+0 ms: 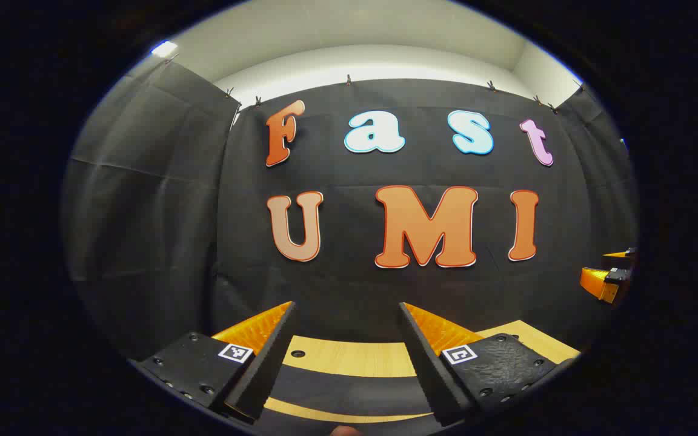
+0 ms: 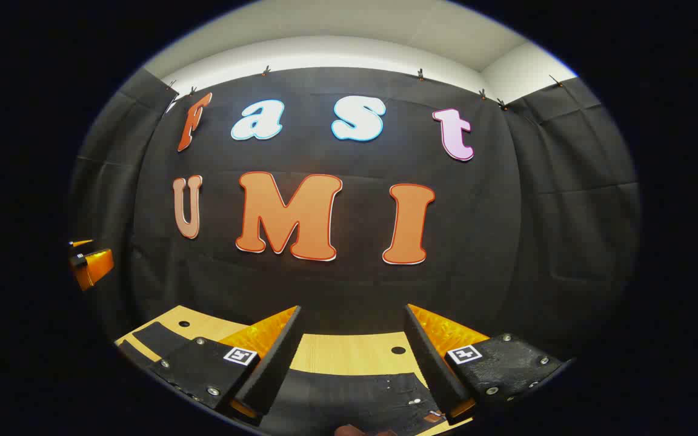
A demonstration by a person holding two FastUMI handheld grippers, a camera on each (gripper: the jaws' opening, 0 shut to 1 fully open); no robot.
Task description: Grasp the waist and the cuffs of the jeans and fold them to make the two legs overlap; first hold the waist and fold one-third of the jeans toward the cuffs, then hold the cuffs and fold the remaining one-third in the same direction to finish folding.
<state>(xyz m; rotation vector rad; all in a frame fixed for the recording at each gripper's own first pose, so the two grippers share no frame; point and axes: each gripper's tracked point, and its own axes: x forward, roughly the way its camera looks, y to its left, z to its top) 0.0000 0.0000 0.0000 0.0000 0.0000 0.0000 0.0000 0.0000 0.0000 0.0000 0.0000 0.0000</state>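
- We are holding the left gripper (image 1: 349, 339) and right gripper (image 2: 352, 339) above the table (image 2: 349, 354), both with jaws apart and gripping nothing.
- The black jeans (image 2: 349, 393) are lying flat on the table beneath us; rivets show in the right gripper view, probably marking the waist end.
- We are risking pinching a single layer when descending, leaving the legs misaligned.

Both views are sharp but dim below; brightest is the pale ceiling strip along the top, with a small glaring lamp (image 1: 164, 48) upper left. Straight edges bow toward the rim.
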